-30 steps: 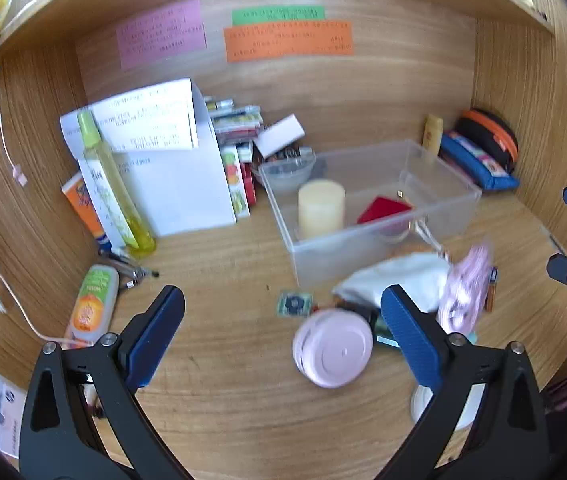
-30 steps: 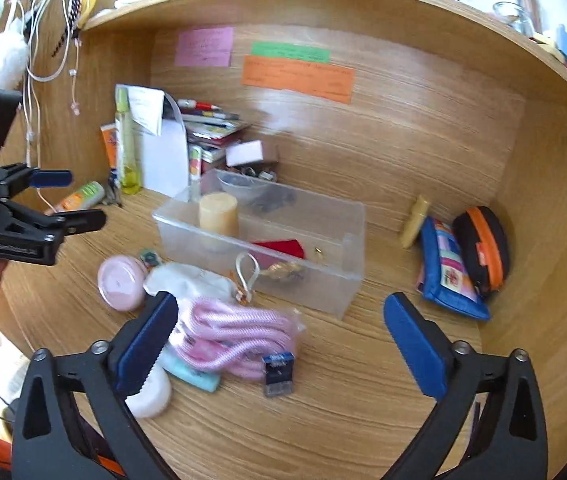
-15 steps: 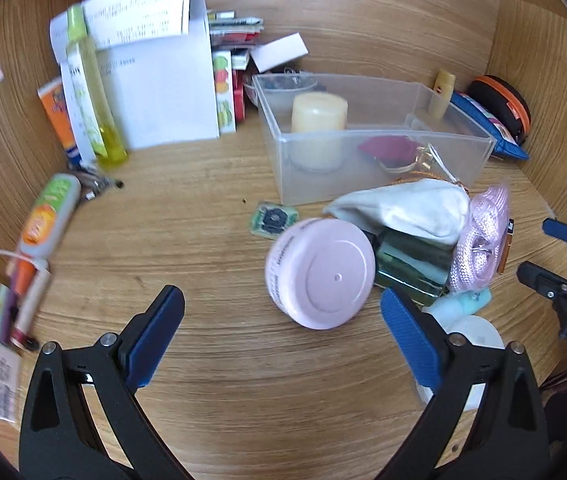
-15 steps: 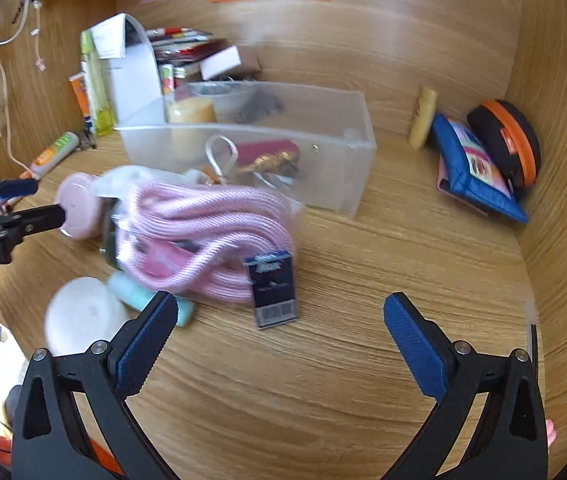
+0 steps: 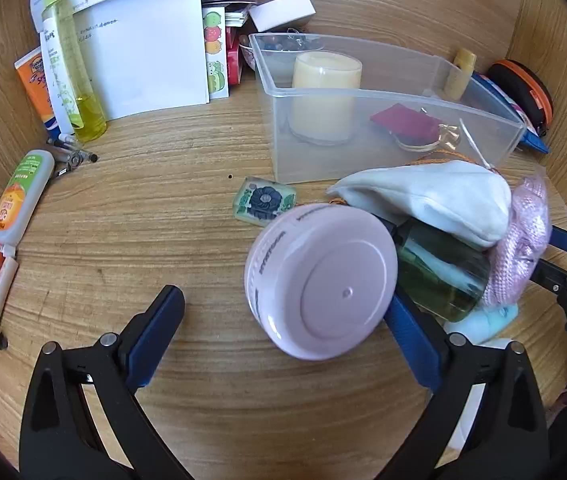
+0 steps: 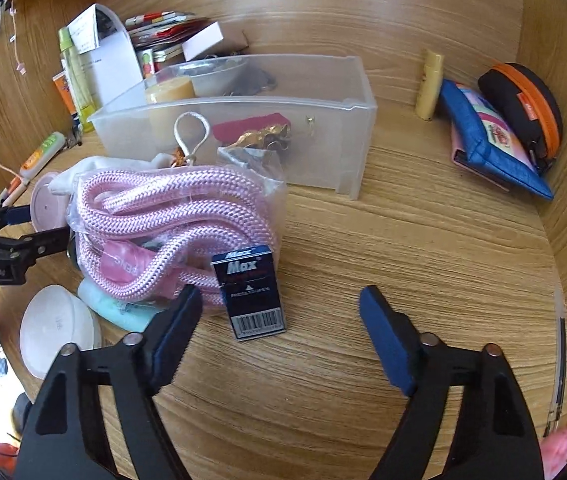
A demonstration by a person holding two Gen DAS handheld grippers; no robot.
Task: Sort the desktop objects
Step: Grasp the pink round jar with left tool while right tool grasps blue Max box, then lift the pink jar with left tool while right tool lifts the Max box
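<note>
at the far left of the desk (image 5: 123, 208) a spray bottle (image 5: 71, 64) and some tubes are still standing and lying along the wooden wall, so i am judging the sorting as only started. my left tongs (image 5: 283, 324) are standing open; the pink round jar (image 5: 319, 284) is lying tilted between the fingers, nearer the right one, and i am not seeing any pad pressing on it. behind it a small tile with a flower (image 5: 265, 200) is lying just beside the clear bin (image 5: 383, 96), which is already holding a candle (image 5: 325, 96) and a red card (image 5: 403, 120).

going right, a heap is waiting in front of the bin: a white pouch (image 5: 435, 196), a bag of pink rope (image 6: 171, 216), a green bottle (image 5: 439, 276). my right tongs (image 6: 281, 320) are closing now, with the dark staple box (image 6: 251, 292) between the fingers but not touched yet.

most things are remaining outside the bin. the open room is to the right of the staple box, where bare wood is running up to the side wall; the blue pouch (image 6: 487, 136) and the black case (image 6: 523, 104) are sitting in that corner, well apart.
</note>
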